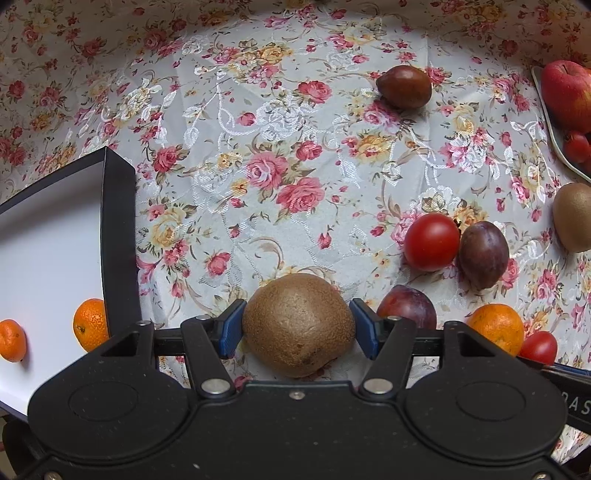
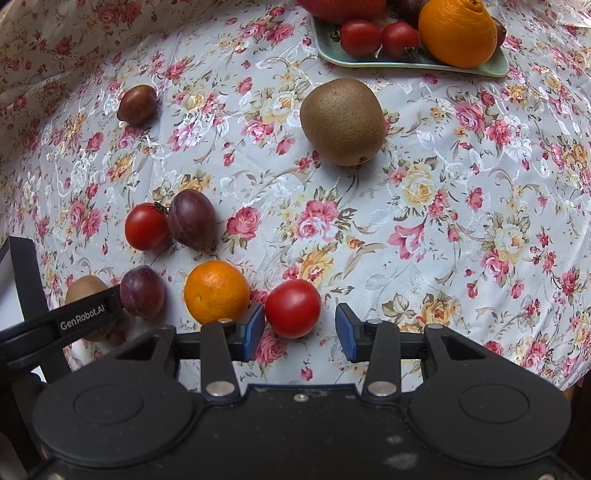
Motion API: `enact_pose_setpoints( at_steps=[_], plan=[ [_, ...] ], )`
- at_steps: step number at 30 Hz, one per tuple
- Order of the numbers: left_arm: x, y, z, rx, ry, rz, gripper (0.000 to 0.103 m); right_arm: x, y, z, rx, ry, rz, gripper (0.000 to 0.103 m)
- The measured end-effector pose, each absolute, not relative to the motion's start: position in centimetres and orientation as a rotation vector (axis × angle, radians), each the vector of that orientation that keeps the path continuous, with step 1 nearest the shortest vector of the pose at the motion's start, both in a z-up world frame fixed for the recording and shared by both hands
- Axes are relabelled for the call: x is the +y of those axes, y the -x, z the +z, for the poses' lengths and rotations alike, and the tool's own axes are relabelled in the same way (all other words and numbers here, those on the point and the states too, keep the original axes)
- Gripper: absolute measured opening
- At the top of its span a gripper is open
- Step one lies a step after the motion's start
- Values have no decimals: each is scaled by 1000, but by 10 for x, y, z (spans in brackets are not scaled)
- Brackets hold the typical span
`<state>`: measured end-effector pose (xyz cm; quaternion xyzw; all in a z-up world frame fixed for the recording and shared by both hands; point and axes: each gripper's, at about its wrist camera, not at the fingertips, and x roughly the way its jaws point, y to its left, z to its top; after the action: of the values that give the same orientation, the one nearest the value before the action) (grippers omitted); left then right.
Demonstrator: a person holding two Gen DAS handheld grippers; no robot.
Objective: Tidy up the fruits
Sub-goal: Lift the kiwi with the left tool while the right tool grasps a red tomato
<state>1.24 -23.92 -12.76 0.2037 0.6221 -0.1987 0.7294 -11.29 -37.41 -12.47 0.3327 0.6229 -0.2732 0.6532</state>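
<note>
A brown kiwi (image 1: 297, 325) rests on the floral tablecloth between the blue pads of my left gripper (image 1: 298, 328), which points straight down. The pads stand right at its sides without visibly pressing, so the jaws are open around it. My right gripper (image 2: 301, 328) is open over a red tomato (image 2: 293, 308), which lies close to the left pad (image 2: 255, 328) with a clear gap to the right one. A tangerine (image 2: 217, 291) sits just left of that pad. The left gripper's body (image 2: 88, 317) shows at the lower left of the right wrist view, over the same kiwi (image 2: 85, 288).
A dark box with a white floor (image 1: 118, 236) at the left holds two tangerines (image 1: 90, 325). Loose on the cloth are two plums (image 2: 192, 219), another tomato (image 2: 147, 227), a second kiwi (image 2: 341, 122) and a dark fruit (image 2: 137, 104). A green plate (image 2: 406, 64) holds an orange (image 2: 458, 33) and tomatoes.
</note>
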Motion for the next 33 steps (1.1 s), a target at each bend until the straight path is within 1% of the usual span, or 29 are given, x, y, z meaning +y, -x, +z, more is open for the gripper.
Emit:
enact_pose_setpoints(
  at_steps=[2,5,11,17,19,20,21,23,26,28,32,33],
  plan=[
    [-237,-13,-127,1375,-436,-445,63,-373,111,-130,1438,-752,-624,43],
    [-233,-13,-124,1376,-421,-457,62,-371,111,-135,1463,-745,-627,33],
    [-223,-18,-109,1350,-388,-452,62,-371,109,-124,1431,-768,-605,32],
    [-211,-22,-77,1304,-303,-446,62,-376,107,-101,1365,-783,-605,32],
    [-206,-22,-66,1277,-288,-442,62,-376,107,-91,1337,-781,-607,30],
    [-204,-22,-63,1268,-284,-439,62,-376,107,-87,1327,-779,-605,17],
    [-201,-22,-60,1256,-281,-433,62,-376,107,-83,1321,-772,-599,9],
    [-195,-22,-57,1245,-275,-421,62,-374,108,-76,1303,-772,-598,10],
    [-187,-24,-59,1242,-276,-396,62,-372,111,-69,1283,-758,-604,14],
    [-183,-24,-60,1245,-281,-379,62,-375,113,-69,1265,-759,-618,16],
    [-179,-20,-59,1254,-280,-380,62,-381,120,-74,1245,-774,-653,24],
    [-179,-19,-58,1256,-277,-385,62,-382,122,-77,1248,-770,-665,25]
  ],
)
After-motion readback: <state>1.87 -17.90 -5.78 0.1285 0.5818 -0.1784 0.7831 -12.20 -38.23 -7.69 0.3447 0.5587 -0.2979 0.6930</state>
